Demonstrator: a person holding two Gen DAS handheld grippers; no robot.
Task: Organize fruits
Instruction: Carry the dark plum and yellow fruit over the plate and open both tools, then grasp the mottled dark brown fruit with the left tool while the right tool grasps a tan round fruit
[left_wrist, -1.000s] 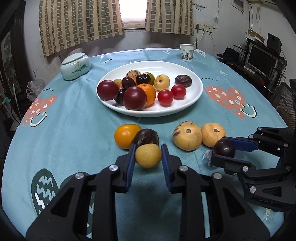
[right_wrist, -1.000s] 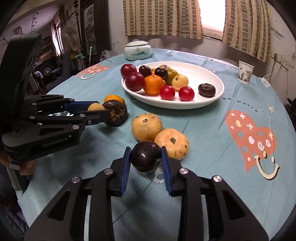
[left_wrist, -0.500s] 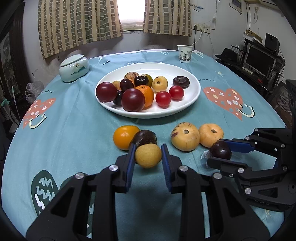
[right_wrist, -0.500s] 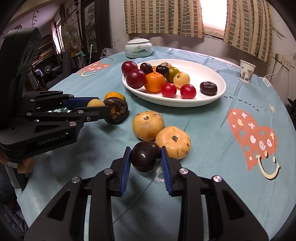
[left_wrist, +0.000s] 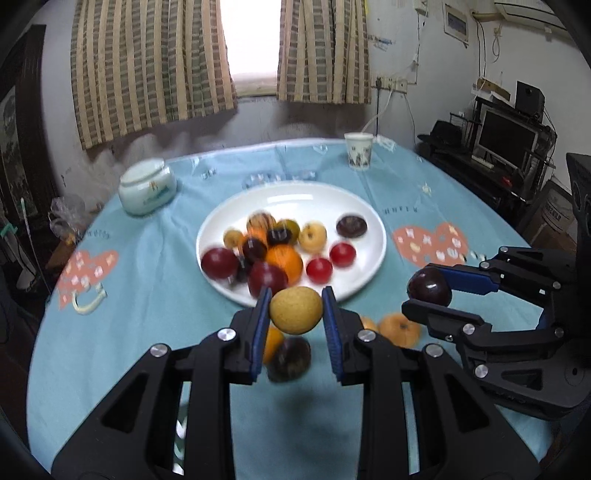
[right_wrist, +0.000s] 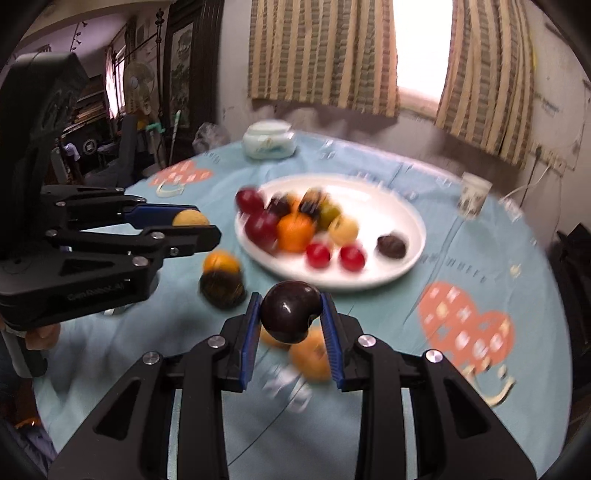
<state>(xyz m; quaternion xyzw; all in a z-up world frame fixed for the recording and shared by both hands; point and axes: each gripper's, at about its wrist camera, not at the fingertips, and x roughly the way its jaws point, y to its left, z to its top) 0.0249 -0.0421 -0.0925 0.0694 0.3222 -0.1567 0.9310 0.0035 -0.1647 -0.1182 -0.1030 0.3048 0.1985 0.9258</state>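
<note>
Pretty much everything past the grippers is motion-smeared in both views, so the fruit piled on the white plate (left_wrist: 364, 218) is just colored blobs and I can't tell kinds apart. The left gripper (left_wrist: 295, 314) covers most of the orange fruit (left_wrist: 274, 341) below it. The right gripper (right_wrist: 290, 314) hides part of the tan fruits (right_wrist: 312, 356). The tablecloth (right_wrist: 369, 332) lettering is unreadable, and so is the paper cup (left_wrist: 359, 151) print.

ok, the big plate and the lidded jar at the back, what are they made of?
Plate: likely glazed ceramic, though melamine can't be ruled out; plain white, with a glossy highlight near the far rim. Lidded jar: probably glazed porcelain; pale, shiny, with a painted motif. Motion blur hides finer detail.
</note>
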